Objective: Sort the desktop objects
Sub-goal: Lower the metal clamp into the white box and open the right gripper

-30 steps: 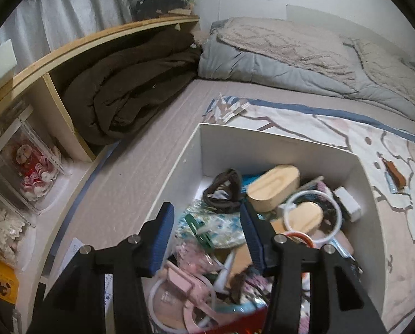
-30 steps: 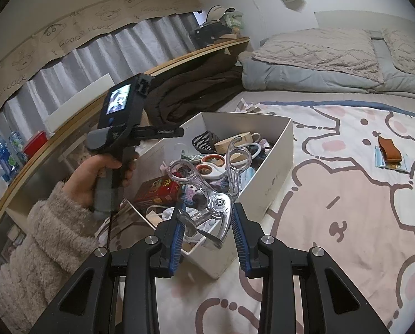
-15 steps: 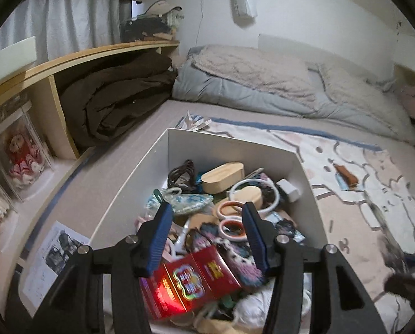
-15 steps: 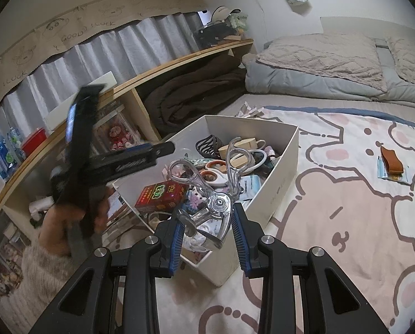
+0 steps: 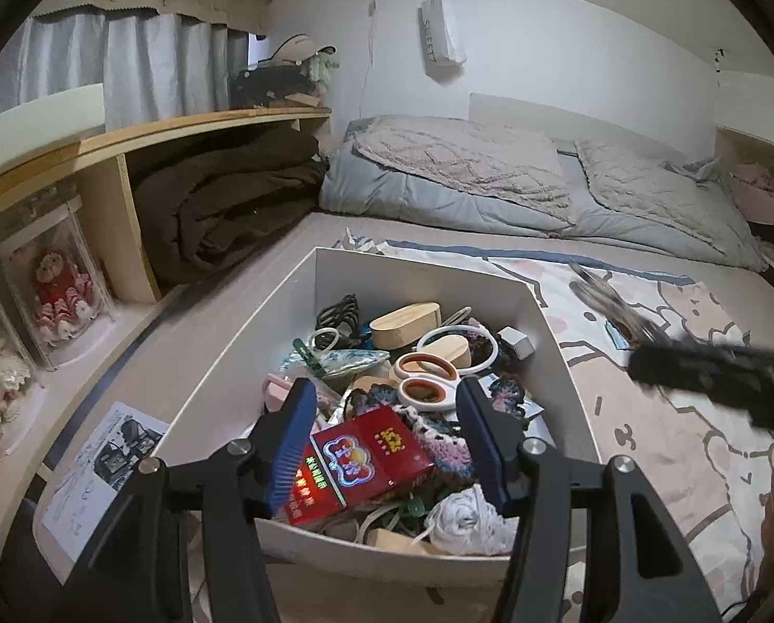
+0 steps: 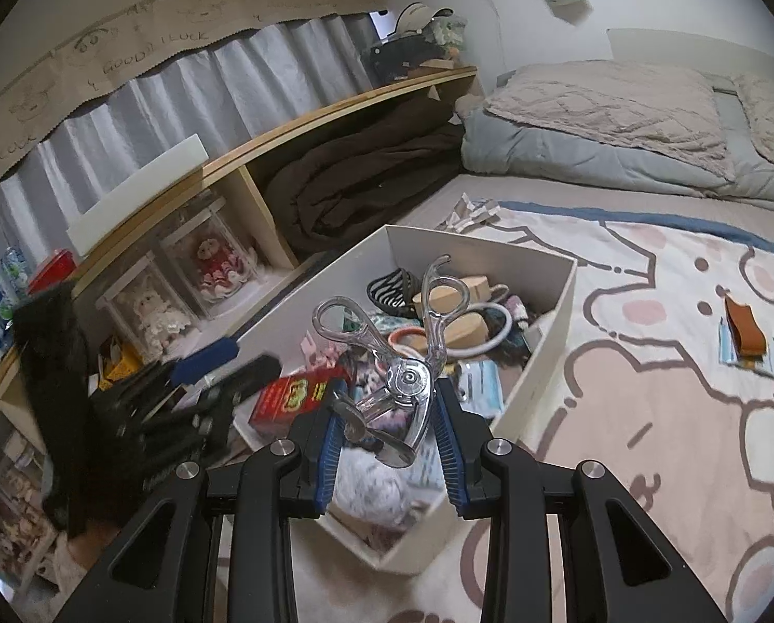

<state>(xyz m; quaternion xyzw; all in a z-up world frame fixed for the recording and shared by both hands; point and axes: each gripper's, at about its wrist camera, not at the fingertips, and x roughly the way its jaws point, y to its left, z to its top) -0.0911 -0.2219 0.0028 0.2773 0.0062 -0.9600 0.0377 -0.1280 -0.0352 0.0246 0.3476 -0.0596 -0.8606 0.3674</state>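
The right gripper (image 6: 389, 423) clamps a silver eyelash curler (image 6: 397, 348) near its curved head, long axis upright, finger loops pointing up and away, above the near corner of the white box (image 6: 553, 342). The left gripper (image 5: 387, 436) hangs over the box with jaws apart, holding nothing.

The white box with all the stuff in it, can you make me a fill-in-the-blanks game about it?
1. The right tool is shut on a shiny metal ____.
2. The left tool is open, with a ____ packet lying between its fingers.
3. The white box sits on a blanket printed with a cartoon ____.
4. The scissors in the box have orange and ____ handles.

Missing words: eyelash curler; red; bear; white
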